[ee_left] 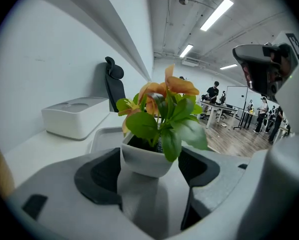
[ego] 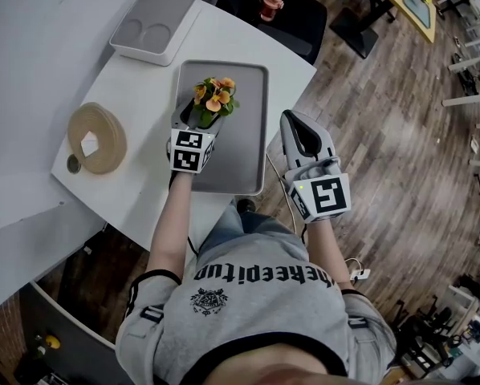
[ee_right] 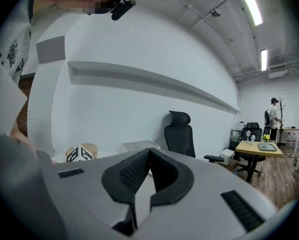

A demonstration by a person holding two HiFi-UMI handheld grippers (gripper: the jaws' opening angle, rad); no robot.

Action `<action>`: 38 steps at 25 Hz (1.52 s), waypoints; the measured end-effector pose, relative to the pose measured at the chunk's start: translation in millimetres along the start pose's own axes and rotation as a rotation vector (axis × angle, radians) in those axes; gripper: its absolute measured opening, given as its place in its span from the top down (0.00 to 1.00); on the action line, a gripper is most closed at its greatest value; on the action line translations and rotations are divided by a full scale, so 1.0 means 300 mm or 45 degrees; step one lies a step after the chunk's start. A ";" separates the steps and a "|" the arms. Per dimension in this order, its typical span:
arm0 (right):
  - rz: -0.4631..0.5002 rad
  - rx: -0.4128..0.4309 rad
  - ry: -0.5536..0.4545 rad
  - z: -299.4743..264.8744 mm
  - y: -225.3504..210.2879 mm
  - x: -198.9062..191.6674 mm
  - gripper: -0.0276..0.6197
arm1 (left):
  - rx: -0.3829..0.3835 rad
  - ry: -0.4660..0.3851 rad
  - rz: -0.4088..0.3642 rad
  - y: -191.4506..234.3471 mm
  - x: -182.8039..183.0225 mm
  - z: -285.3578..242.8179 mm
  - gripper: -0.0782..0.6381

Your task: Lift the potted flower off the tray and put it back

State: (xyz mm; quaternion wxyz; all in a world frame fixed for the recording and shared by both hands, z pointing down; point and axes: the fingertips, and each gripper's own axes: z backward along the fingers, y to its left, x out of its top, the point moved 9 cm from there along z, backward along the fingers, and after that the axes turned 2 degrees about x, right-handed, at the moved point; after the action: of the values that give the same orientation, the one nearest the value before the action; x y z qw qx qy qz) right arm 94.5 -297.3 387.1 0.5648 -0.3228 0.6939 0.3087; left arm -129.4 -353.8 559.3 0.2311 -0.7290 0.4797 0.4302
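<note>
The potted flower (ego: 213,96), orange blooms and green leaves in a small white pot (ee_left: 143,158), stands over the left half of the grey tray (ego: 244,147). My left gripper (ego: 198,119) is shut on the pot, one dark pad (ee_left: 96,176) pressed against each side. Whether the pot's base touches the tray is hidden. My right gripper (ego: 294,121) hovers to the right of the tray, past the table's edge, above the floor. Its jaws meet at the tips with nothing between them (ee_right: 149,152).
A white box (ego: 155,24) with two round recesses stands behind the tray. A tan round roll (ego: 96,138) lies at the table's left. A black office chair (ego: 298,16) with a red cup (ego: 270,6) on it is beyond the table. Wooden floor lies to the right.
</note>
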 end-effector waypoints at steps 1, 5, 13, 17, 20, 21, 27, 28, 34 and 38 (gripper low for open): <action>0.001 0.005 -0.006 0.001 0.005 0.003 0.95 | -0.004 -0.003 0.002 -0.002 -0.001 0.013 0.41; 0.001 0.028 -0.031 0.009 0.033 0.015 0.95 | 0.008 -0.023 0.017 -0.013 -0.010 0.082 0.41; 0.001 0.085 -0.092 0.032 0.094 0.047 0.95 | 0.159 -0.104 0.045 -0.044 -0.020 0.264 0.81; -0.006 0.094 -0.114 0.054 0.115 0.061 0.95 | 0.195 -0.172 0.056 -0.065 0.007 0.352 0.88; -0.004 0.105 -0.135 0.063 0.132 0.079 0.95 | 0.212 -0.231 0.059 -0.079 0.039 0.418 0.88; -0.004 0.109 -0.142 0.067 0.137 0.085 0.95 | 0.218 -0.250 0.058 -0.085 0.050 0.440 0.88; 0.001 0.126 -0.180 0.096 0.166 0.114 0.95 | 0.260 -0.387 0.048 -0.125 0.127 0.568 0.88; 0.003 0.128 -0.187 0.101 0.171 0.120 0.95 | 0.264 -0.413 0.052 -0.131 0.142 0.590 0.88; 0.016 0.133 -0.230 0.139 0.189 0.153 0.95 | 0.271 -0.544 0.064 -0.168 0.218 0.701 0.88; 0.029 0.129 -0.256 0.166 0.189 0.168 0.95 | 0.317 -0.624 0.033 -0.194 0.261 0.763 0.88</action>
State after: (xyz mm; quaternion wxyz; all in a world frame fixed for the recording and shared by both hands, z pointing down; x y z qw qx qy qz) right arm 70.5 -228.8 332.6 0.6436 -0.2534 0.6520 0.3104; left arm -156.9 -196.1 368.7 0.4227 -0.5630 0.4679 0.5343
